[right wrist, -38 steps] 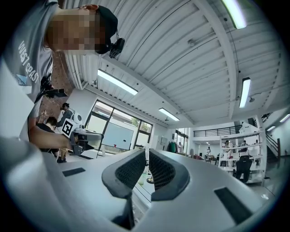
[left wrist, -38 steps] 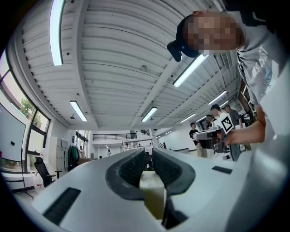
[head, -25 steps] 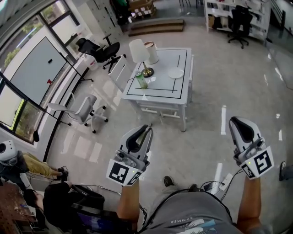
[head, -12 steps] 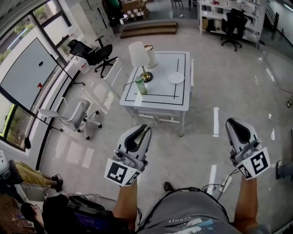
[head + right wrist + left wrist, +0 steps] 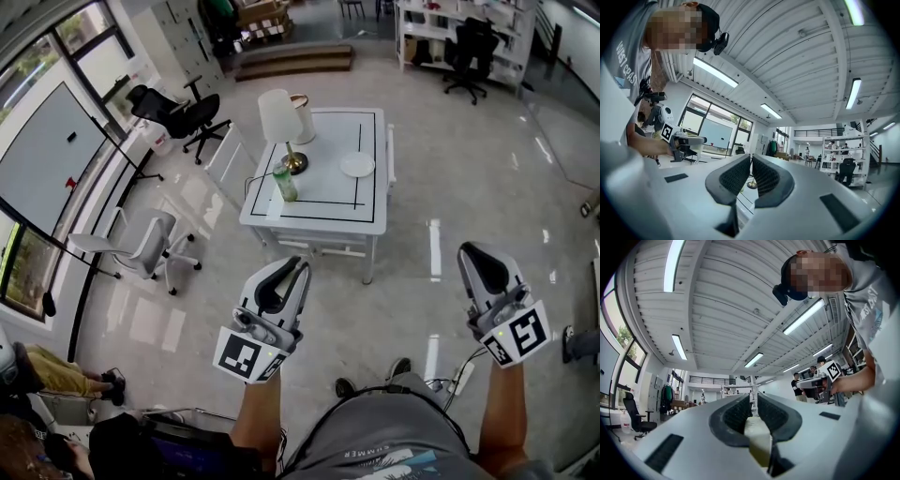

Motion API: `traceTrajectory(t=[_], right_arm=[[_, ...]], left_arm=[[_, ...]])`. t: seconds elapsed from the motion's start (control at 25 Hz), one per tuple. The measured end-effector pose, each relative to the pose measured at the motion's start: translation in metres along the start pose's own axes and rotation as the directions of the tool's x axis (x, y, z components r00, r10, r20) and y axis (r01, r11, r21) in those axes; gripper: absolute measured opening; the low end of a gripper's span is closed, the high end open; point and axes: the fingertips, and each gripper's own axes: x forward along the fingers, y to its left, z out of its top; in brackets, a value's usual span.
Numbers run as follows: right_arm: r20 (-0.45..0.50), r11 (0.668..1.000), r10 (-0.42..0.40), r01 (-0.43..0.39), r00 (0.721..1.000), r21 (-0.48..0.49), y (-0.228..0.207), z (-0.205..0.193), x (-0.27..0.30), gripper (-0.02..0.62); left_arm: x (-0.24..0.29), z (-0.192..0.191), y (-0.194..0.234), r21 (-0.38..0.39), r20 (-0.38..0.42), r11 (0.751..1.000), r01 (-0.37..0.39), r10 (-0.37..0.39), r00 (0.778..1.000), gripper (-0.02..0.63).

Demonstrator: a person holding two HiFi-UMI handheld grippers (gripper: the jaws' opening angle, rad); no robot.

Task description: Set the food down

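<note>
Now: your left gripper [image 5: 753, 404] pinches pale cream-olive food chunk [image 5: 757, 439] between near-closed jaws; your right gripper [image 5: 751, 161] closed, empty.

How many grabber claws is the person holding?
2. The left gripper is at the lower left of the head view, shut on a pale piece of food. The right gripper is at the lower right, shut and empty. None seem hidden.

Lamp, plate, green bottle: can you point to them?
Lamp [image 5: 280, 116], head view, on its shade.
Plate [image 5: 357, 165], head view, on its middle.
Green bottle [image 5: 286, 185], head view, on its body.
</note>
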Motion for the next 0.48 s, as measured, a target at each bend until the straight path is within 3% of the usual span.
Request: traceTrajectory(t=[0.48], right_arm=[[0.005, 0.998, 0.061, -0.061, 0.998, 0.016, -0.086, -0.017, 0.025, 0.009]], left_arm=[[0.087, -0.011, 0.000, 0.014, -0.005, 0.999, -0.053, 0.053, 0.999, 0.060]])
